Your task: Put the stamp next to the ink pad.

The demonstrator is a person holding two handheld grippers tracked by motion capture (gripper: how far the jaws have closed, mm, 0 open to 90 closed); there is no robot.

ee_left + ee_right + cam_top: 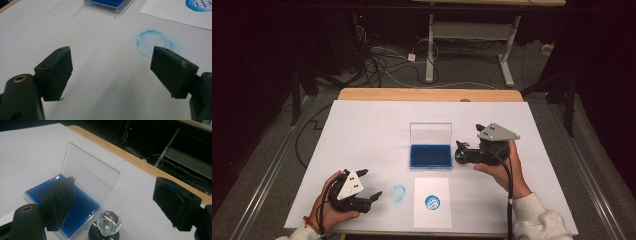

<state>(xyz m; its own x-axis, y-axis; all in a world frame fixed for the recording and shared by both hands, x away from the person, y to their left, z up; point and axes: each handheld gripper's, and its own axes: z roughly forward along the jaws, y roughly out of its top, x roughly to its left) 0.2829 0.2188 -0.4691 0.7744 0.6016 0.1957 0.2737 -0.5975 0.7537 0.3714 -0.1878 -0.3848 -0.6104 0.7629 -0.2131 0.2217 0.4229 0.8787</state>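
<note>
Stamp (108,223), with a clear faceted knob on a dark round base, stands upright on the bench (362,130) between the wide-open jaws of the right gripper (120,202), touching neither, just beside the open blue ink pad (82,206). Its base is cut off at the bottom edge of the right gripper view, and in the high view the gripper hides it. Its long axis runs vertical, knob up. The left gripper (112,72) hangs open and empty near a faint blue ring smudge (153,43).
</note>
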